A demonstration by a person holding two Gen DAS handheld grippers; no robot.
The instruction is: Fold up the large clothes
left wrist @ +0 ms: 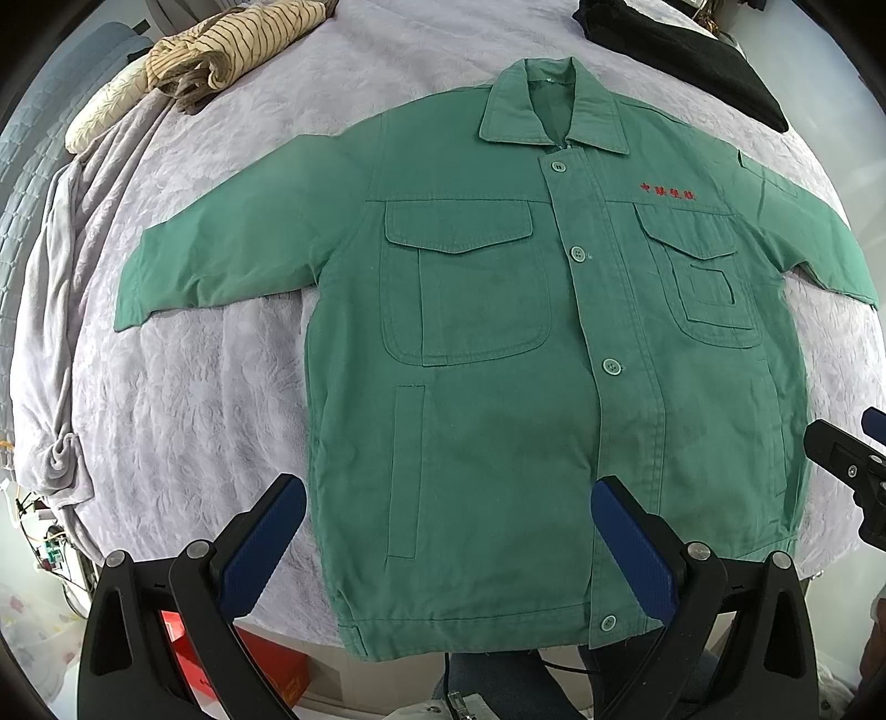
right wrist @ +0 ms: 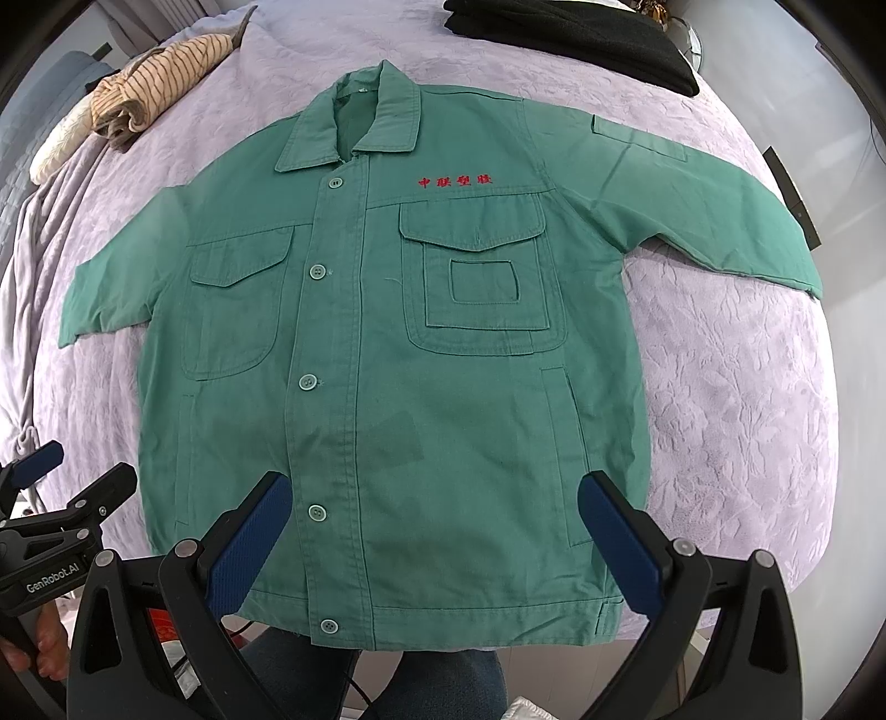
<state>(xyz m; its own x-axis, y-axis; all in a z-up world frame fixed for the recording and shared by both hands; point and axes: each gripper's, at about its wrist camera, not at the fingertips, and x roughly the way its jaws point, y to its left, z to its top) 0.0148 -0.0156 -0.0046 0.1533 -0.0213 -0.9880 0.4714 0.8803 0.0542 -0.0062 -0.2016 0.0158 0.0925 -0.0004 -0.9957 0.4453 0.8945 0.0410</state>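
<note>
So there's a green jacket spread out flat, front side up, on a bed covered with a pale lilac blanket. It's buttoned shut down the front, collar at the far end, hem right at the near edge of the bed. Both sleeves stick out sideways, pretty much smoothed. Two flap pockets on the chest, some red lettering stitched above one of them, plus a little pocket on one upper sleeve. The fabric looks mostly flat, just a few soft wrinkles around the lower half.

The left tool hangs above the hem end, its blue pads spread wide apart with nothing between them, not touching the cloth as far as I can tell. The right tool is the same deal: fingers wide apart, holding nothing, poised over the lower part of the jacket. The two sit side by side, each one poking into the edge of the other's view.

Up at the far end there's a striped top bunched up in one corner and a black garment in the other, both well apart from the jacket.
</note>
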